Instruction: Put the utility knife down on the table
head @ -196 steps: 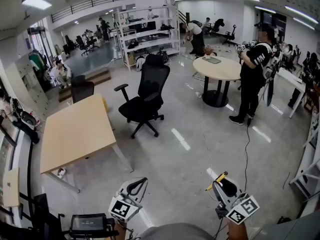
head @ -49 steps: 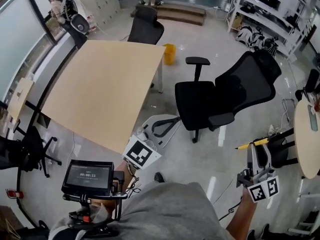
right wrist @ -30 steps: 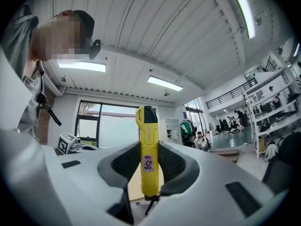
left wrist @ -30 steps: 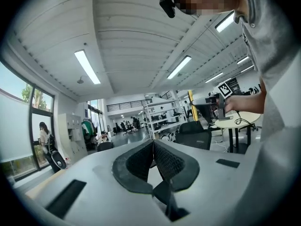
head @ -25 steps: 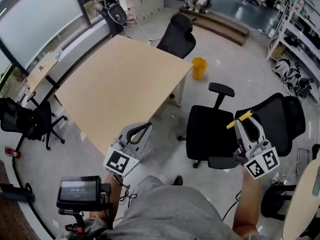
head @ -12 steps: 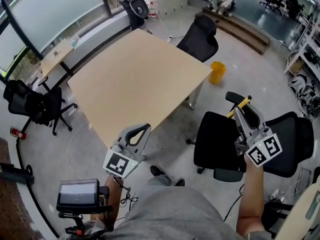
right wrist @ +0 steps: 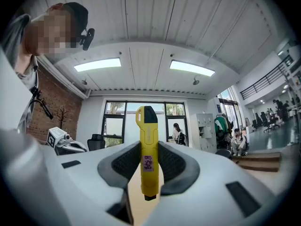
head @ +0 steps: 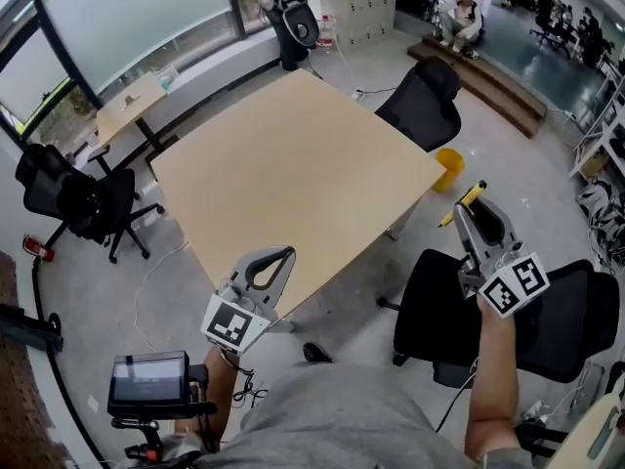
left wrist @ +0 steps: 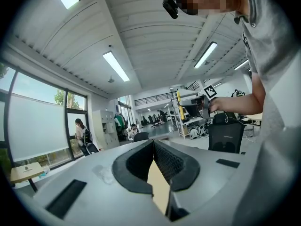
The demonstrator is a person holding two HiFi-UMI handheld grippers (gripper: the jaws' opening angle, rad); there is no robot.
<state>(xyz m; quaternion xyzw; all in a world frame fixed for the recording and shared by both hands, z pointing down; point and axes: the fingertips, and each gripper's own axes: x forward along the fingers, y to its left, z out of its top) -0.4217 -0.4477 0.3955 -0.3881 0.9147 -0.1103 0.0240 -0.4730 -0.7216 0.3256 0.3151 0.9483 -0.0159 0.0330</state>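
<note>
The yellow utility knife (head: 462, 203) sticks up out of my right gripper (head: 478, 217), which is shut on it. In the right gripper view the knife (right wrist: 146, 149) stands upright between the dark pads, its black-tipped end above them. That gripper hangs in the air just off the right corner of the light wooden table (head: 293, 169), over the floor. My left gripper (head: 274, 259) is shut with nothing in it, at the table's near corner. Its pads (left wrist: 162, 161) meet at the tips in the left gripper view.
Black office chairs stand under my right arm (head: 488, 325), at the table's far side (head: 425, 106) and at the left (head: 73, 198). A yellow bin (head: 449, 164) sits beyond the right corner. A screen device (head: 146, 384) is at lower left.
The view has swung from the open room onto the wooden table, which now fills the middle. My right gripper, still holding the knife, has come up beside the table's right corner.
</note>
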